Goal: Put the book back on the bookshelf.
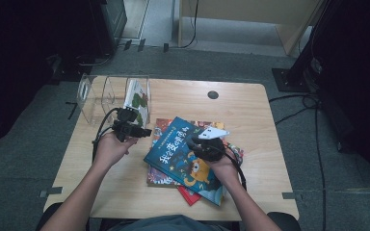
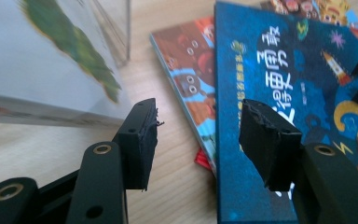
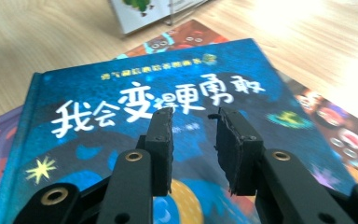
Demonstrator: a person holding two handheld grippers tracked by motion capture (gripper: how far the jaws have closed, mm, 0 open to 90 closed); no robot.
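Note:
A blue picture book (image 1: 178,149) with white characters lies on top of a stack on the wooden table (image 1: 250,115). My right gripper (image 1: 192,141) hovers over its cover, jaws a little apart with nothing between them; the title (image 3: 135,105) runs just past its fingertips (image 3: 161,123). My left gripper (image 1: 147,132) is open beside the book's left edge (image 2: 221,116), low over the bare wood, and holds nothing. A white book with green leaves (image 1: 137,101) stands in a clear rack (image 1: 94,94), close to the left gripper (image 2: 198,112).
Under the blue book lie an orange-and-blue picture book (image 2: 186,79) and a red one (image 1: 189,196), fanned out. A dark round hole (image 1: 213,95) sits near the table's far edge. Cables cross the floor at the right.

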